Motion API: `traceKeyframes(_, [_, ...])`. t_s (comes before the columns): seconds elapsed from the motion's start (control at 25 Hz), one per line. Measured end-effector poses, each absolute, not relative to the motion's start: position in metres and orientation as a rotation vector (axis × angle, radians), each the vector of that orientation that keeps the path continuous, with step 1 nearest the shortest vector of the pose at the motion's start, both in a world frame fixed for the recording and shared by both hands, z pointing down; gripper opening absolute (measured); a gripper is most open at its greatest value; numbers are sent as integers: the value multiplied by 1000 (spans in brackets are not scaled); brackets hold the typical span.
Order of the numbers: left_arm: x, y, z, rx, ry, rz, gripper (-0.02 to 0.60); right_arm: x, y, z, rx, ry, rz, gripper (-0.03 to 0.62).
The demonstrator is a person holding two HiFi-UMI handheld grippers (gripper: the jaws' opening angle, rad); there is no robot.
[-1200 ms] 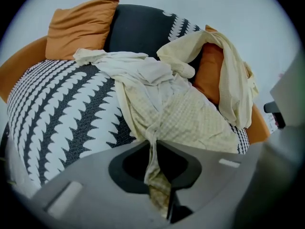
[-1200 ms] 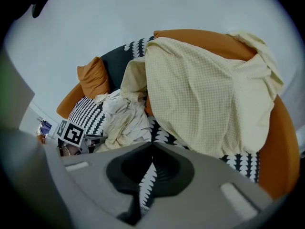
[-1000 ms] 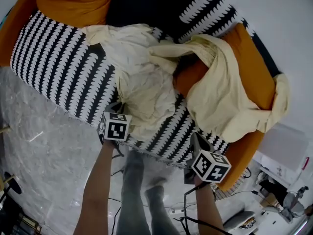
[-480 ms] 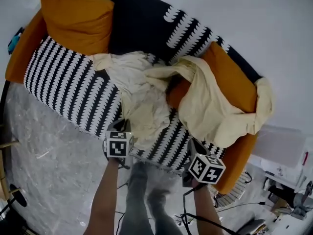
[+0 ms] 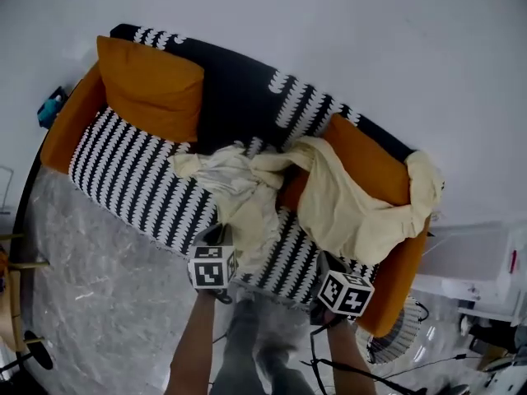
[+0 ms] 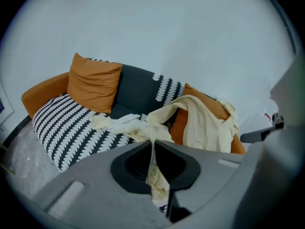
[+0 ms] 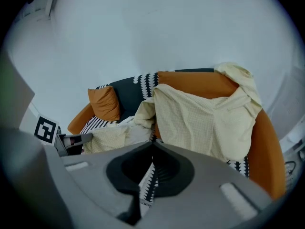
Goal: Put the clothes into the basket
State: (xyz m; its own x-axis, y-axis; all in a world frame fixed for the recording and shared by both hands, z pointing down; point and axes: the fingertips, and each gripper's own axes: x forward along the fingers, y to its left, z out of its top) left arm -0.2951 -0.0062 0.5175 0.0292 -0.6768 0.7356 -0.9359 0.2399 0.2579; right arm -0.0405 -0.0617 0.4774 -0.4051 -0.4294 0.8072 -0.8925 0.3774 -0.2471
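Note:
A crumpled cream garment (image 5: pixel 239 192) lies on the patterned sofa seat, and one end of it is drawn up toward my left gripper (image 5: pixel 224 235). In the left gripper view that gripper (image 6: pixel 153 144) is shut on a strip of this cream cloth (image 6: pixel 155 173), which hangs between the jaws. A second cream garment (image 5: pixel 346 212) drapes over the orange backrest and armrest at the right. My right gripper (image 5: pixel 326 263) hovers in front of the seat edge; its jaws (image 7: pixel 152 146) are shut with nothing between them. A white wire-sided container (image 5: pixel 397 341) stands on the floor by the sofa's right end.
The curved sofa (image 5: pixel 132 159) has a black-and-white seat, orange arms and an orange cushion (image 5: pixel 152 89). The person's legs (image 5: pixel 247 344) stand on grey marble floor (image 5: pixel 99 303) with cables. White furniture (image 5: pixel 469 262) stands at the right, and a wall rises behind the sofa.
Both grippers have risen away from the sofa, the left one more. The cream garment in the left gripper has been pulled up and stretched off the seat. The right gripper stays empty.

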Motion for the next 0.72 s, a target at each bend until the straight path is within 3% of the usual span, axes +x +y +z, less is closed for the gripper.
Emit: traceKeyframes(0.72, [-254, 11, 269, 1841, -1945, 421, 26, -4, -15, 339, 1207, -2234, 941, 3])
